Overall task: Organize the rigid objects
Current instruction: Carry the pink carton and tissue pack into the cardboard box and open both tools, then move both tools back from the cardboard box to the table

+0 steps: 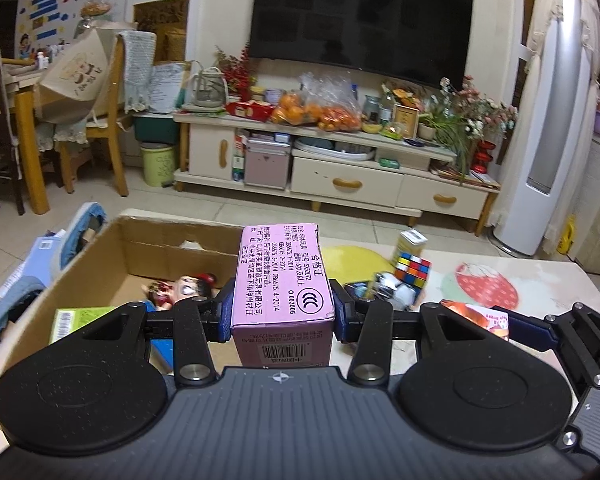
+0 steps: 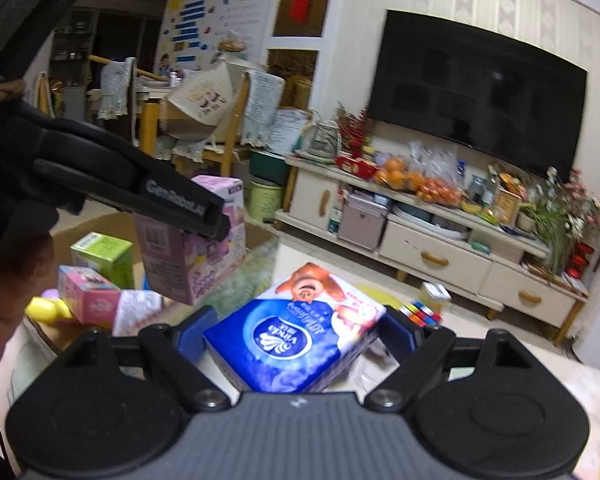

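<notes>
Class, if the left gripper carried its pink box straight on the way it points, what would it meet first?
Probably the far wall of the open cardboard box; the left gripper aims there, though depth is unclear.

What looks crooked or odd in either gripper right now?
The blue tissue box sits skewed between the right gripper's blue pads, one corner toward the camera. The pink box sits square in the left gripper, over the cardboard box.

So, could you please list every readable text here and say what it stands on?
"合格证", "CCC", "003005": pink box in the left gripper.
"Vinda": blue tissue pack in the right gripper.
"GenRobot.AI": left gripper's side, right wrist view.
Other print: too small or blurred.
</notes>
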`<state>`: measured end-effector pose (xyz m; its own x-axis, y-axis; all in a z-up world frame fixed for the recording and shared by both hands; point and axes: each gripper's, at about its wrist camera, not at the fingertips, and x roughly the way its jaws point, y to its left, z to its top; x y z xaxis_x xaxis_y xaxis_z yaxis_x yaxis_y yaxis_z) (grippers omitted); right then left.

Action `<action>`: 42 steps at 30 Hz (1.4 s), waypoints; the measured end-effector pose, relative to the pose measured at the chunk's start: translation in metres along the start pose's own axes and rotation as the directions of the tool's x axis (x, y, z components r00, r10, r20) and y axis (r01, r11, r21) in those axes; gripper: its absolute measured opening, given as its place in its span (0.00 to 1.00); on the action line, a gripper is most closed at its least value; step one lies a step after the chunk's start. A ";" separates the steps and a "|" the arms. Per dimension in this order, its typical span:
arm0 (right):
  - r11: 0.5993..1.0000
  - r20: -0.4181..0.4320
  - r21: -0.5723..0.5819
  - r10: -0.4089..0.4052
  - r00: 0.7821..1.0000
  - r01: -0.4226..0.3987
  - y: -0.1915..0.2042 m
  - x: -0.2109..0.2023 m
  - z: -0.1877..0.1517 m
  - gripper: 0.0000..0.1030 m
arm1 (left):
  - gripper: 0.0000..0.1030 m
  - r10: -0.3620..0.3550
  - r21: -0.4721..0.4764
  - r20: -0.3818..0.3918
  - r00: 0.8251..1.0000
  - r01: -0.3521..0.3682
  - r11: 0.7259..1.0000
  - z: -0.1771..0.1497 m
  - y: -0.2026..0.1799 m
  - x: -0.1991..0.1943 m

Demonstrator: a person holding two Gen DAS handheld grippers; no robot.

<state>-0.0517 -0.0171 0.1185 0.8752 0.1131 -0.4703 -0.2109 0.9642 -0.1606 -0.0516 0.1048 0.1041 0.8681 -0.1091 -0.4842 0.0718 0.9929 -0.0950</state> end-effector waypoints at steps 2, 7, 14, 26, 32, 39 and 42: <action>1.000 0.010 -0.008 0.026 1.000 -0.026 0.005 0.004 0.007 0.84 | 0.53 0.016 -0.014 0.000 1.000 -0.016 1.000 0.002 0.003 0.002; 0.995 0.020 -0.042 0.093 0.996 -0.092 0.021 0.018 0.019 0.84 | 0.53 0.060 -0.048 -0.005 0.998 -0.060 0.997 0.006 0.016 0.006; 0.981 0.033 -0.111 0.164 0.986 -0.159 0.040 0.043 0.035 0.84 | 0.53 0.120 -0.099 -0.009 0.993 -0.120 0.988 0.012 0.038 0.009; 0.962 0.008 -0.161 0.224 0.975 -0.219 0.061 0.089 0.037 0.84 | 0.53 0.175 -0.129 -0.059 0.983 -0.182 0.975 0.016 0.045 0.021; 0.957 -0.003 -0.193 0.219 0.976 -0.216 0.069 0.109 0.034 0.85 | 0.53 0.186 -0.115 -0.082 0.979 -0.195 0.974 0.017 0.043 0.025; 0.969 0.053 -0.162 0.197 0.979 -0.186 0.062 0.095 0.025 0.94 | 0.81 0.210 -0.098 -0.085 0.974 -0.218 0.971 0.017 0.043 0.024; 0.978 0.086 -0.131 0.177 0.980 -0.165 0.057 0.078 0.022 0.95 | 0.85 0.212 -0.099 -0.088 0.973 -0.220 0.970 0.017 0.044 0.022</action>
<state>0.0138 0.0523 0.0917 0.8583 0.3024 -0.4147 -0.4077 0.8925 -0.1930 -0.0207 0.1467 0.1036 0.8169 0.1000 -0.5681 -0.1702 0.9828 -0.0717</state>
